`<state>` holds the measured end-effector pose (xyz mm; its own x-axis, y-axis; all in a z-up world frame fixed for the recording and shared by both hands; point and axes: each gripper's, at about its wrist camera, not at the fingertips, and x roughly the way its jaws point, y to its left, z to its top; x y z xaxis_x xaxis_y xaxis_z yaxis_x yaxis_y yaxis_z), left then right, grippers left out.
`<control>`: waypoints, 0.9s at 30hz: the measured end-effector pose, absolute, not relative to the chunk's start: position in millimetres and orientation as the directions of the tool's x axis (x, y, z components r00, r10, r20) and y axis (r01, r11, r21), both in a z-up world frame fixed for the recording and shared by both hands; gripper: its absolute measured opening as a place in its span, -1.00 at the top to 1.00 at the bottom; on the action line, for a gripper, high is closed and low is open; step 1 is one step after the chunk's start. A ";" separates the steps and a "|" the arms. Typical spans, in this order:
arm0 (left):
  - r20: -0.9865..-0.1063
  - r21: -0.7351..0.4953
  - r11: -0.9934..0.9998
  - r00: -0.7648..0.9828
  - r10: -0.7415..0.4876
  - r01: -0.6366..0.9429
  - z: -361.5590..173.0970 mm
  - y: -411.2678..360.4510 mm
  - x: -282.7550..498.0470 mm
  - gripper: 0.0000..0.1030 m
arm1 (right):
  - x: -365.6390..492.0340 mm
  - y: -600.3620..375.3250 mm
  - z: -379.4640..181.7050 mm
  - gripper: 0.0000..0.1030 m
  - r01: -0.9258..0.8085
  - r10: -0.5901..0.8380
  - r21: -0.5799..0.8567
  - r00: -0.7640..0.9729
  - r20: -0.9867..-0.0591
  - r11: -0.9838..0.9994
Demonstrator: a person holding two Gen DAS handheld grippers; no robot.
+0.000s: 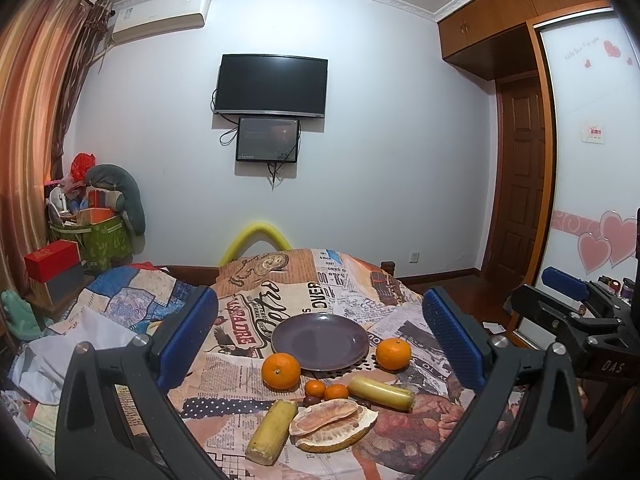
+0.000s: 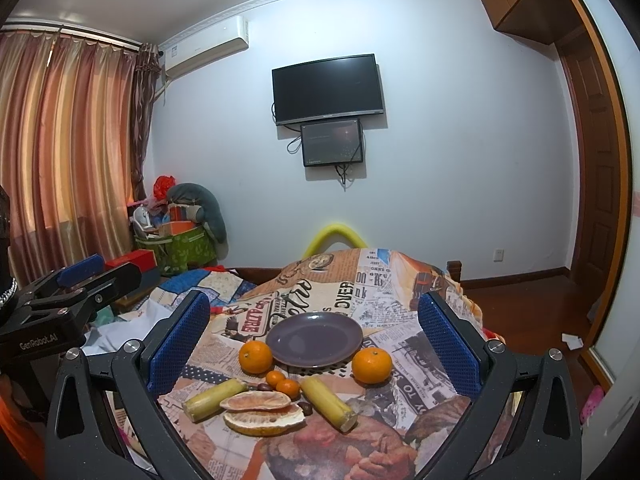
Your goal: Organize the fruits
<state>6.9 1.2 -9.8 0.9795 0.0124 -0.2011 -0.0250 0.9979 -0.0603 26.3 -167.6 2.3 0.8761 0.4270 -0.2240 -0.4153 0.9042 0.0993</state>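
Fruits (image 1: 281, 370) beside bare purple plate (image 1: 320, 342), left tool (image 1: 320, 334) spread, right tool (image 2: 314, 346) spread

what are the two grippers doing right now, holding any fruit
Left gripper: open, holding nothing.
Right gripper: open, holding nothing.

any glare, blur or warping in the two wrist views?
Left wrist: heavy fisheye bending at the ceiling line and wardrobe, dark vignette corners, fruit sharp, soft sheen on the purple plate. Right wrist: same warping, curtain glowing warm from backlight, plate and fruit in focus.
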 end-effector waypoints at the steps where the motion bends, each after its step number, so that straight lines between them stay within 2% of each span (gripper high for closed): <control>1: -0.202 -0.061 0.998 0.979 0.012 -0.025 -9.8 1.1 6.9 -1.00 | 26.2 -167.9 2.5 -1.00 -0.415 0.427 0.100 0.876 -0.223 0.904; 16: -0.214 -0.046 0.998 0.976 0.025 -0.036 -15.0 7.6 13.4 -1.00 | 28.1 -167.1 0.9 -1.00 -0.413 0.424 0.096 0.878 -0.222 0.906; 22: -0.294 -0.007 0.998 0.954 0.052 -0.056 -32.8 22.5 37.2 -1.00 | 42.8 -161.2 -14.4 -1.00 -0.405 0.404 0.053 0.874 -0.269 0.913; 27: -0.410 -0.016 0.999 0.911 0.036 -0.047 -60.6 43.1 66.3 -1.00 | 60.3 -149.6 -37.0 -1.00 -0.404 0.378 0.000 0.857 -0.352 0.915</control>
<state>66.3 43.1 -60.6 0.9112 0.0365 -0.4103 -0.0472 0.9988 -0.0162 60.3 -149.6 -37.0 0.8565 0.3778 -0.3516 -0.4035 0.9150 0.0001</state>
